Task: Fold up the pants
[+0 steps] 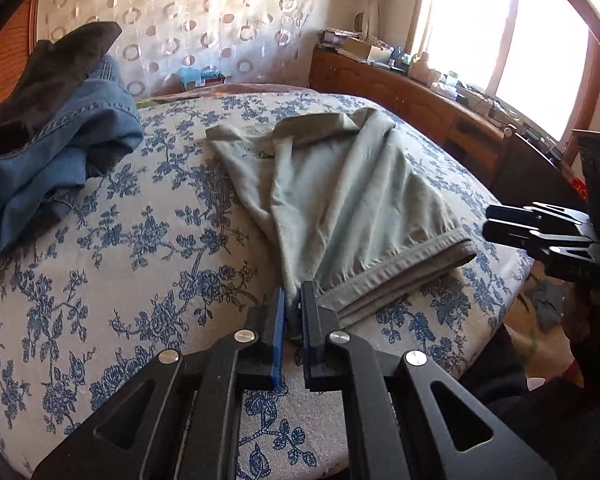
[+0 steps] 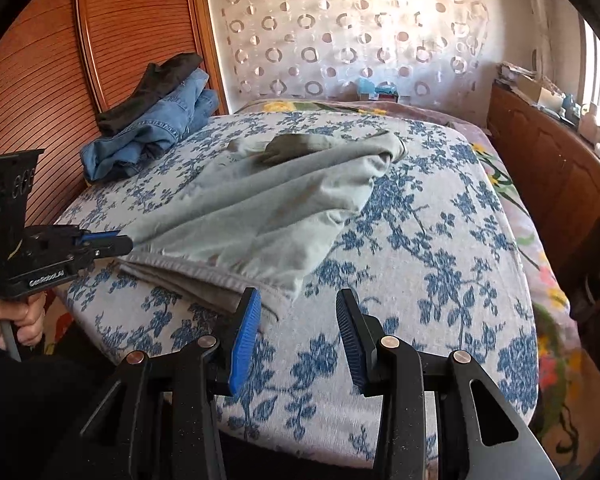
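Observation:
Pale grey-green pants (image 1: 340,200) lie folded lengthwise on the floral bed cover (image 1: 140,240), hems toward me. My left gripper (image 1: 293,300) is shut on the near corner of the pants' hem and lifts it slightly; it also shows in the right wrist view (image 2: 120,242) pinching that edge. The pants (image 2: 268,208) stretch away from it. My right gripper (image 2: 298,320) is open and empty, just right of the hems' other corner, above the cover. It also shows in the left wrist view (image 1: 490,224), at the right beyond the hems.
A pile of blue jeans (image 1: 60,152) with a dark garment (image 1: 48,72) on top sits at the bed's far left. A wooden cabinet (image 1: 420,96) with clutter runs along the right under the window. A wooden headboard panel (image 2: 40,80) stands at the left.

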Demonstrator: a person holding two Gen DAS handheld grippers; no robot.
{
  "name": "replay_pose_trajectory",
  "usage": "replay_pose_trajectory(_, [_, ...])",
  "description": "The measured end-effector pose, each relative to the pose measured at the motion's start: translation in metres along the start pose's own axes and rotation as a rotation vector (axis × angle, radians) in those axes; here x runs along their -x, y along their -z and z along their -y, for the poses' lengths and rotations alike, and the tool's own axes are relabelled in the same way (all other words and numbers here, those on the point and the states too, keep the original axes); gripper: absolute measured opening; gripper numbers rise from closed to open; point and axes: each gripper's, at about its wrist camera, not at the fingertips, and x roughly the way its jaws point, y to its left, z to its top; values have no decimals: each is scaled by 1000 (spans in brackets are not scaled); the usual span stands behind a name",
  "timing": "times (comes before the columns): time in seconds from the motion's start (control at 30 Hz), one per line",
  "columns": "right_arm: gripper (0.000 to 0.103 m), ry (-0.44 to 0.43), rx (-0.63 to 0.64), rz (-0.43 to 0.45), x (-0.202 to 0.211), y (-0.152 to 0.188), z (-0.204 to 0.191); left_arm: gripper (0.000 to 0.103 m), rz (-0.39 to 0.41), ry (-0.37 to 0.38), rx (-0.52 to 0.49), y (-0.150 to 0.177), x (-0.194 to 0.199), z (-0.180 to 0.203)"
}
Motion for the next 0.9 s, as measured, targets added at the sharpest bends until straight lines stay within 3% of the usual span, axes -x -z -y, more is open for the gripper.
replay_pose_trajectory(0.1, [41, -1, 15, 13, -7, -7, -3, 9, 5, 14, 4, -6, 2, -1])
replay_pose_trajectory(0.23, [41, 11, 37, 27, -21, -20, -2, 28, 22, -20, -12, -22, 1, -3])
replay_pose_trajectory(0.3, [41, 19, 35, 36, -29, -26, 2, 56, 32, -16, -21, -32, -3, -5])
replay_pose_trajectory(0.4, [41, 22, 15, 35, -44, -32, 13, 70, 56, -11, -24, -50, -12, -10])
replay_pose_trajectory(0.67, [41, 46, 5, 16, -71, -40, 27, 68, 58, -18, -62, -101, -49, -16])
replay_pose_trajectory(0.9, [41, 38, -30, 19, -79, -42, 29, 49, -23, -13, -110, -124, -88, -13])
